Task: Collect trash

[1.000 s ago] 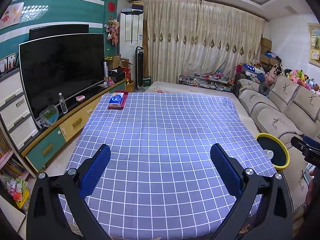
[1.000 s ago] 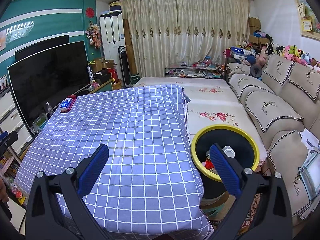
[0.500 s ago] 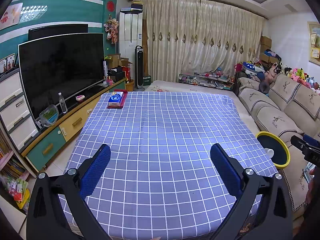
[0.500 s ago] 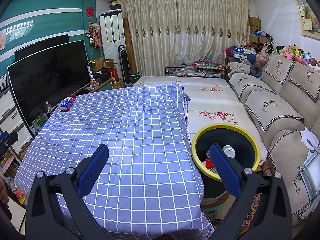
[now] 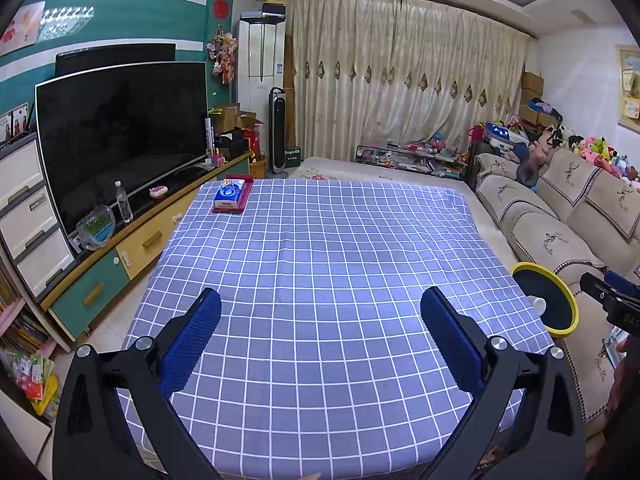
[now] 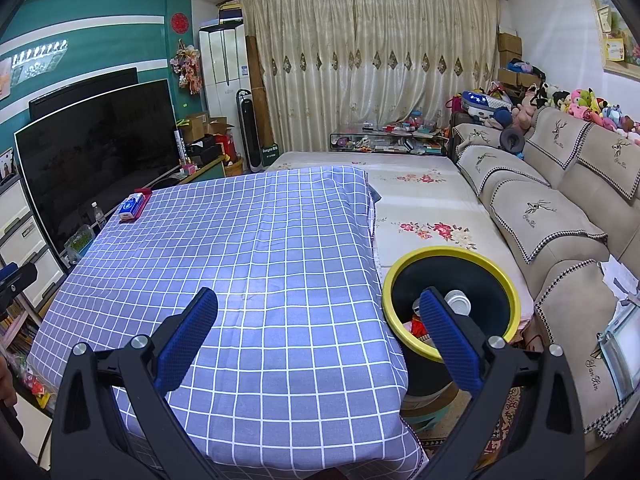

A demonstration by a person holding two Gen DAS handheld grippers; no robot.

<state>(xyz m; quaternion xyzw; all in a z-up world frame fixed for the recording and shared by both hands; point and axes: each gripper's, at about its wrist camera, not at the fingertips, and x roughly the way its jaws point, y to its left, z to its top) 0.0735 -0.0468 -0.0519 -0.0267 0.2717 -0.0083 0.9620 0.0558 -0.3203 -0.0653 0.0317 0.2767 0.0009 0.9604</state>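
A black bin with a yellow rim (image 6: 451, 256) stands beside the table's right edge; a white cup and red wrappers lie inside it. The same bin (image 5: 558, 292) shows at the right of the left wrist view. My right gripper (image 6: 318, 330) is open and holds nothing, over the table's near right part, with its right finger in front of the bin. My left gripper (image 5: 320, 330) is open with nothing in it above the near edge of the checked blue tablecloth (image 5: 320, 240). A blue tissue pack (image 5: 229, 196) on a red tray sits at the far left corner.
A TV (image 5: 120, 140) on a low cabinet (image 5: 132, 248) runs along the left. A beige sofa (image 6: 560, 208) with plush toys lines the right. A flowered mat (image 6: 416, 200) lies beyond the bin. The right gripper's body (image 5: 612, 300) shows at the left wrist view's right edge.
Both views drifted slightly; the table and bin sit a little lower in frame. Both grippers stay open and empty.
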